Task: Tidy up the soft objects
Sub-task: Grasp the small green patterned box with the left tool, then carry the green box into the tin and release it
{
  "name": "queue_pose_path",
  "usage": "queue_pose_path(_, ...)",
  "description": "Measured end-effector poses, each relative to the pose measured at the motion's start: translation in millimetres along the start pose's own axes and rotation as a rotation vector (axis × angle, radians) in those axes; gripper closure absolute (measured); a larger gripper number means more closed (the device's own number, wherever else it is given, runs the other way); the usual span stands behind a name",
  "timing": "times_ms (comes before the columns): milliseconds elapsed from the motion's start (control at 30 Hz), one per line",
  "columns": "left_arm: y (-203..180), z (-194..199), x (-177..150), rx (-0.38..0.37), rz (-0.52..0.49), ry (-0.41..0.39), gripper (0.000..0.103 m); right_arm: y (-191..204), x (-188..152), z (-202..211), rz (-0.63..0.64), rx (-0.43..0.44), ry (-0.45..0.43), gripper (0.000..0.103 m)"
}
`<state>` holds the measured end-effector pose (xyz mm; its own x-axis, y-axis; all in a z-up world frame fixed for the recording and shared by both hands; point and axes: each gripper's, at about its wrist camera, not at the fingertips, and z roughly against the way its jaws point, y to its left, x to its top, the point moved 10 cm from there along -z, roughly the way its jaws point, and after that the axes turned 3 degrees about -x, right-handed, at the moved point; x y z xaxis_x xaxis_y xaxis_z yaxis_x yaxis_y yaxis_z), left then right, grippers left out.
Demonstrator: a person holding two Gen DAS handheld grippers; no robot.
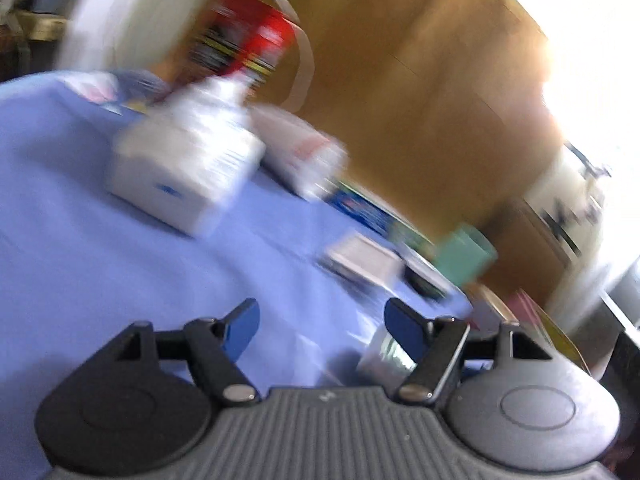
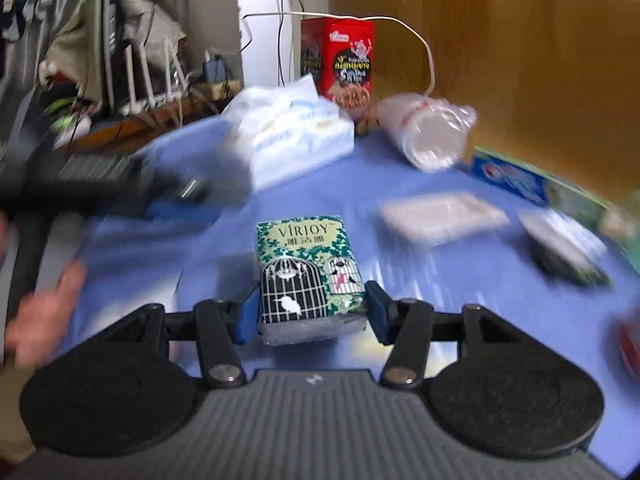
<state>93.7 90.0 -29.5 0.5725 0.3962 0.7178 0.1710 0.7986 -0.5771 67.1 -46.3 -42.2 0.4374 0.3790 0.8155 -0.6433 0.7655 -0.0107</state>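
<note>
Right gripper (image 2: 312, 310) clamps the green birdcage-print tissue pack (image 2: 310, 276) low in frame by its near end only; a swing could slip it. Left gripper (image 1: 320, 330) gapes, nothing between its fingers.

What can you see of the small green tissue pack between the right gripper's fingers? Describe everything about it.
The tissue pack is a small soft block in glossy plastic wrap, green with a leafy pattern, the word VIRJOY, and birdcages with birds. It sits sharp between the right gripper's blue fingers, which meet its sides near the closer end, above the blue cloth. Whether it rests on the cloth is unclear.
</note>
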Motion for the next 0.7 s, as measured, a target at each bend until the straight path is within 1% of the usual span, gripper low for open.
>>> queue_pose_path(67,-31,-11,-15,-0.037,-0.071,0.054,0.033,3,-24,20,0.014,-0.044,-0.003,0.043)
queue_pose_path(133,-54,-21,-30,-0.046,-0.144,0.09,0.033,3,-40,31,0.018,-0.104,-0.01,0.029)
queue_pose_path(200,-71,-33,-46,-0.032,-0.222,0.134,0.042,4,-52,35,-0.013,-0.109,-0.001,0.029)
queue_pose_path(267,-81,-42,-62,-0.036,-0.24,0.191,0.055,4,-54,36,-0.024,-0.119,-0.01,0.03)
queue_pose_path(300,-84,-45,-69,-0.045,-0.234,0.216,0.056,4,-53,34,-0.029,-0.124,-0.011,0.031)
queue_pose_path(333,-86,-44,-72,-0.046,-0.229,0.215,0.056,3,-51,33,-0.034,-0.121,-0.017,0.039)
queue_pose_path(400,-91,-42,-73,-0.019,-0.235,0.216,0.056,0,-49,32,-0.04,-0.133,-0.029,0.045)
queue_pose_path(433,-95,-42,-71,-0.025,-0.217,0.221,0.057,-1,-48,33,-0.045,-0.123,-0.036,0.046)
queue_pose_path(467,-100,-42,-67,-0.047,-0.198,0.221,0.058,-3,-48,39,-0.05,-0.124,-0.058,0.046)
queue_pose_path(500,-110,-42,-62,-0.071,-0.193,0.218,0.058,-5,-52,55,-0.05,-0.134,-0.086,0.046)
queue_pose_path(533,-123,-44,-58,-0.096,-0.208,0.216,0.058,-8,-52,66,-0.053,-0.159,-0.117,0.046)
queue_pose_path(600,-161,-53,-53,-0.142,-0.272,0.207,0.058,-24,-52,94,-0.057,-0.216,-0.179,0.046)
queue_pose_path(700,-227,-75,-52,-0.213,-0.376,0.199,0.057,-62,-51,138,-0.069,-0.344,-0.252,0.046)
